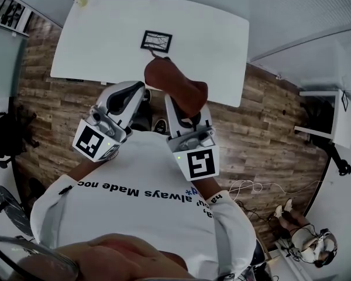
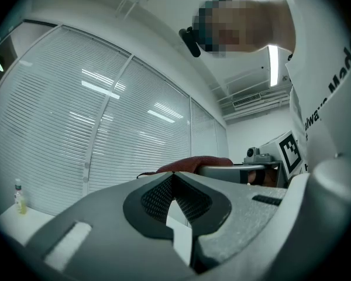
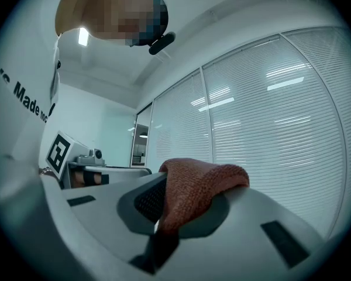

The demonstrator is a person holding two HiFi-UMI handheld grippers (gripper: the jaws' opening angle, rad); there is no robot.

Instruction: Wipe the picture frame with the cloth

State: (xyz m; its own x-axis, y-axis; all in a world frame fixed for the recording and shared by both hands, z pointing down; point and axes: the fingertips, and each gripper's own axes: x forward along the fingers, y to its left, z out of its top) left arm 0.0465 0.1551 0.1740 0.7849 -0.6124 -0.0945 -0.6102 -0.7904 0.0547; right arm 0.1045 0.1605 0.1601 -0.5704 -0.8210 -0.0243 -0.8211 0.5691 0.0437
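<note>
Picture frame (image 1: 157,40) lies flat on the white table (image 1: 210,34), upper centre of the head view; likely light, stiff and fragile, best steadied by its edge. Right gripper (image 3: 164,206) clamps the soft rust cloth (image 3: 193,186); left gripper (image 2: 174,183) is closed on nothing.

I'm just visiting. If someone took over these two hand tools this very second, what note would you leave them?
Left gripper: jaws shut, nothing in them, held up near the chest.
Right gripper: shut on the cloth, also up near the chest.
Picture frame: lies on the white table ahead, apart from the cloth.
Done: the cloth is in hand.
Left: bring the cloth down to the frame and wipe it.
</note>
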